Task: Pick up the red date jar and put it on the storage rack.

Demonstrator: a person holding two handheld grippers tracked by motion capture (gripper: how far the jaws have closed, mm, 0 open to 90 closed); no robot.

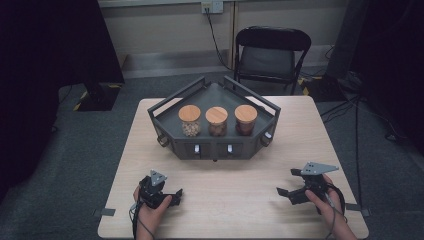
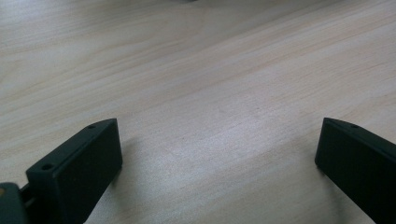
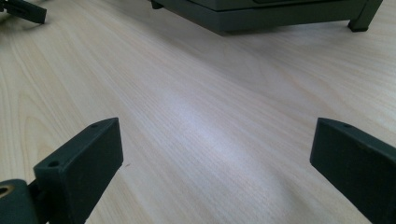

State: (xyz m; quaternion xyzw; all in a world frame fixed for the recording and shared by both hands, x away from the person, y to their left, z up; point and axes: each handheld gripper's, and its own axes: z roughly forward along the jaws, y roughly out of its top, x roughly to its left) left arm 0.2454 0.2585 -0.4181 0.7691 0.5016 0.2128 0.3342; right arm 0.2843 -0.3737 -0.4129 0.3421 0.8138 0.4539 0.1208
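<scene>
On the far half of the desk (image 1: 150,165) stands a dark grey corner rack (image 1: 216,145), its open tray carrying three glass jars in a row, each closed by a round wooden lid: a left jar (image 1: 190,120) with pale contents, a middle jar (image 1: 216,121) and a right jar (image 1: 245,120), both with darker brown contents. All three jars sit upright inside the rack and all lids are on, so by the look of it no handling of the jars has begun; the whole of the work appears to lie ahead.

Near the desk's front edge, the left gripper (image 1: 172,192) rests low over bare wood, held in the person's left hand (image 1: 150,210); the right gripper (image 1: 285,190) is held likewise in the right hand (image 1: 325,202). Each gripper is released, jaws spread wide with nothing between them, as both gripper views confirm: bare wood grain lies between the black jaws.

The jars lie well apart from both grippers, forward of them and raised on the rack. The left jar is the nearest to the left gripper, the right jar to the right gripper. In the right gripper view the rack's lower edge (image 3: 261,16) crosses the top, ahead of the jaws, and a tip of the other gripper shows at upper left.
</scene>
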